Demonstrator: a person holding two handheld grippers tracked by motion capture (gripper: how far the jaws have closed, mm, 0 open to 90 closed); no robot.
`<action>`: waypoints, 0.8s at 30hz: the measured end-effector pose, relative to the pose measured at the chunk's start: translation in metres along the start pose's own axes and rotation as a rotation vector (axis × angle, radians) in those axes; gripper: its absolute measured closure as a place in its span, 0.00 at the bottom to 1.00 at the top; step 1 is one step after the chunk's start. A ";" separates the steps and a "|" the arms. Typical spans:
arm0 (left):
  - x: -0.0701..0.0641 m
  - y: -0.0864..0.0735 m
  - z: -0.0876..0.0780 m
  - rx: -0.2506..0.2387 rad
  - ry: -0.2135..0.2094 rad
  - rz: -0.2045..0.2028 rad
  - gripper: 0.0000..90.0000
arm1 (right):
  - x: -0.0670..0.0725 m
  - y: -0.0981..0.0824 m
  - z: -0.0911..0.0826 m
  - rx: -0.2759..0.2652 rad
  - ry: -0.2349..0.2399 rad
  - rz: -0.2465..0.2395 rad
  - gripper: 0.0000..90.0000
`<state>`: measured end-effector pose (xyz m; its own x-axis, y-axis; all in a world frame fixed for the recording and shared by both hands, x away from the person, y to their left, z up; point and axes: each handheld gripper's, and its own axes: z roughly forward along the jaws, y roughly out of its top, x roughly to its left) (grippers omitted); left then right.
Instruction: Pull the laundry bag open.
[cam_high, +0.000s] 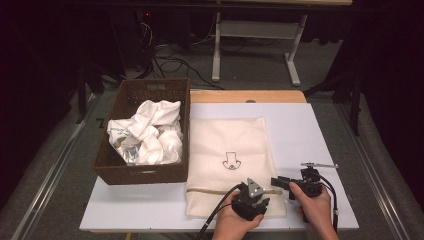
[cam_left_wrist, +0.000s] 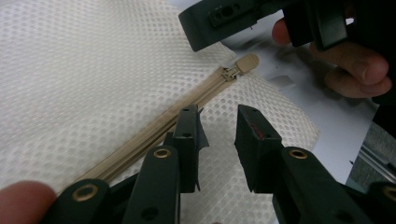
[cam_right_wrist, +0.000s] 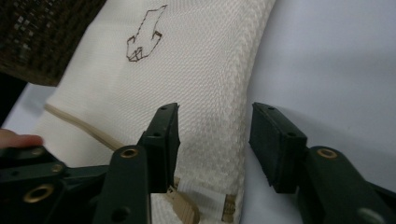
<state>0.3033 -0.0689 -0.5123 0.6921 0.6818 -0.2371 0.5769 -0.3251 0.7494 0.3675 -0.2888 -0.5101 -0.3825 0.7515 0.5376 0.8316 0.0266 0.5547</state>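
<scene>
A cream mesh laundry bag (cam_high: 227, 150) lies flat on the white table (cam_high: 310, 130), with a small dark outline drawing (cam_high: 231, 161) on it. Its tan zipper (cam_high: 215, 191) runs along the near end. My left gripper (cam_high: 257, 196) hovers over that end, and in the left gripper view its jaws (cam_left_wrist: 217, 116) stand open just right of the zipper (cam_left_wrist: 154, 130), with only mesh beneath them. The zipper pull (cam_left_wrist: 245, 64) lies ahead of them. My right gripper (cam_high: 280, 184) sits at the bag's near right corner. Its open jaws (cam_right_wrist: 215, 116) straddle the bag's edge (cam_right_wrist: 243, 121), with the pull (cam_right_wrist: 184, 205) below them.
A dark wicker basket (cam_high: 140, 172) holding crumpled white clothes (cam_high: 147, 132) stands against the bag's left side. Beyond the table are a white stand's legs (cam_high: 216, 55) and cables on the floor. Bare table surface lies right of the bag.
</scene>
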 end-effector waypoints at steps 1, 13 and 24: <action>0.000 0.000 0.000 0.000 0.000 0.000 0.77 | 0.000 0.000 0.000 0.000 0.000 0.000 0.61; 0.007 0.000 0.008 0.000 -0.039 -0.044 0.78 | 0.004 -0.002 -0.005 0.001 0.098 -0.019 0.96; -0.010 0.013 -0.015 -0.075 -0.047 -0.047 0.63 | 0.043 -0.005 -0.018 -0.146 -0.012 -0.231 0.96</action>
<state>0.2977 -0.0699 -0.4904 0.6855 0.6631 -0.3007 0.5764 -0.2419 0.7805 0.3394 -0.2684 -0.4778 -0.5501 0.7440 0.3791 0.6554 0.1033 0.7482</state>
